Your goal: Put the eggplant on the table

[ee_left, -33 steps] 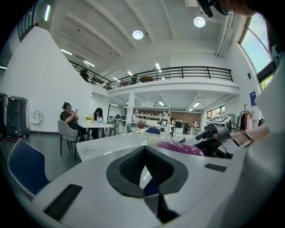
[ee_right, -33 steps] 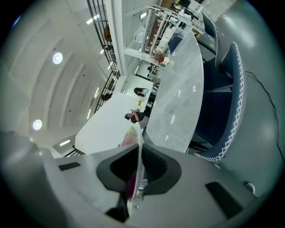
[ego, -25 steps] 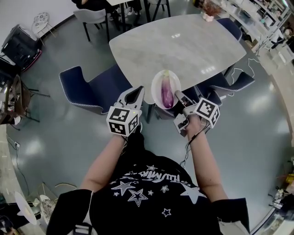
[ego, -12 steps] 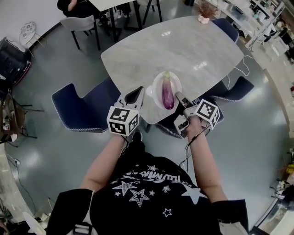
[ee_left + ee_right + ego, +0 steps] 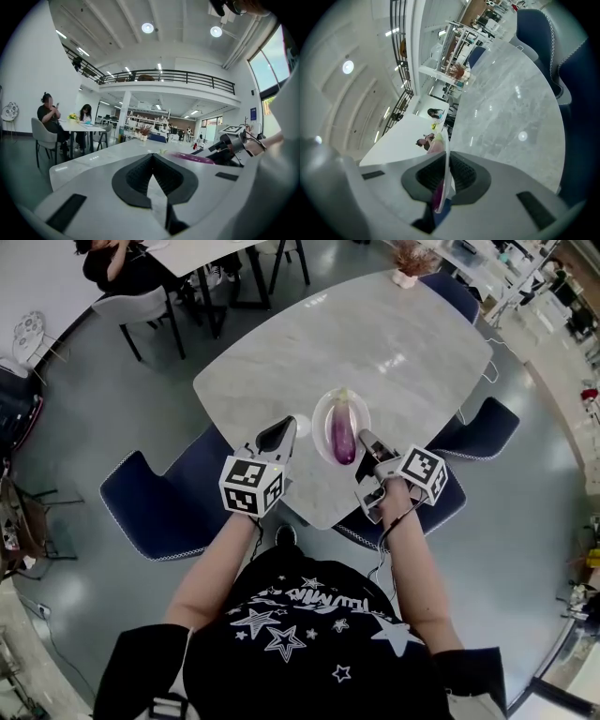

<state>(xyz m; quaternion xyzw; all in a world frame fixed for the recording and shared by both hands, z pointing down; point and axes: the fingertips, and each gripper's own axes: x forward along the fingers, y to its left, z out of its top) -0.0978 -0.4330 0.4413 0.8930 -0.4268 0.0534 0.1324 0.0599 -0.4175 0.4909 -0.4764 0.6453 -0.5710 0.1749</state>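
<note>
A purple eggplant (image 5: 342,437) lies on a white plate (image 5: 324,414). My right gripper (image 5: 365,440) is shut on the plate's near right rim and holds it over the near part of the marble table (image 5: 375,343). In the right gripper view the plate's rim (image 5: 447,164) stands edge-on between the jaws, with the eggplant (image 5: 438,197) showing purple beside it. My left gripper (image 5: 281,433) is shut with nothing in it, just left of the plate. The left gripper view shows its jaws (image 5: 152,158) closed, with the eggplant (image 5: 190,157) and the right gripper (image 5: 229,144) to the right.
Blue chairs stand at the table's near left (image 5: 159,502) and right (image 5: 483,427), with one under its near edge (image 5: 412,517). A small potted plant (image 5: 410,261) sits at the far end. A person (image 5: 122,268) sits at another table at the far left.
The table has come closer under both grippers. The plate with the eggplant, earlier at the table's near edge, now hangs over the tabletop. Both grippers stay as they were.
</note>
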